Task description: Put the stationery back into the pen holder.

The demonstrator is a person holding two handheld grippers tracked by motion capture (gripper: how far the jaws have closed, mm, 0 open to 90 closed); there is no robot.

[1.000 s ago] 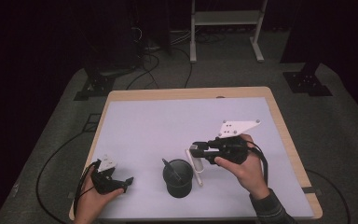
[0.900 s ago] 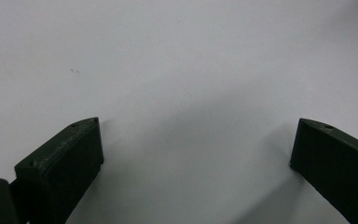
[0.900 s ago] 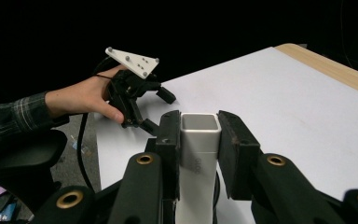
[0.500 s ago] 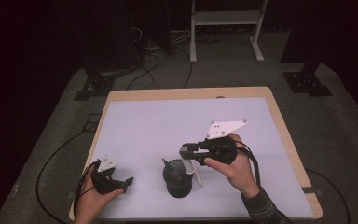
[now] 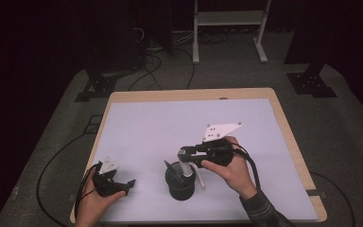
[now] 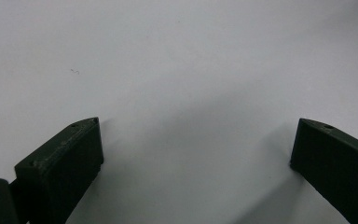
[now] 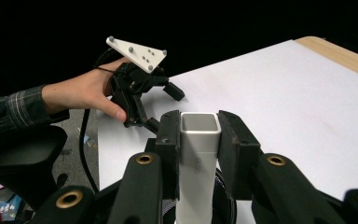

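I note a white-topped table (image 5: 146, 127) in a dark room. At its near left corner my left gripper (image 5: 123, 185) rests on the bare surface, jaws wide apart, holding nothing. Right of it, my right gripper (image 5: 184, 152) clamps a white square tube (image 7: 199, 140) standing in a black mesh cup (image 5: 180, 182).

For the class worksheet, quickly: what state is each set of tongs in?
Left tongs: open, holding nothing.
Right tongs: shut on the white tube.

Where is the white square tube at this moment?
The white square tube is clamped between the right gripper jaws, its lower end in the black cup near the table's front edge, right of the left gripper.
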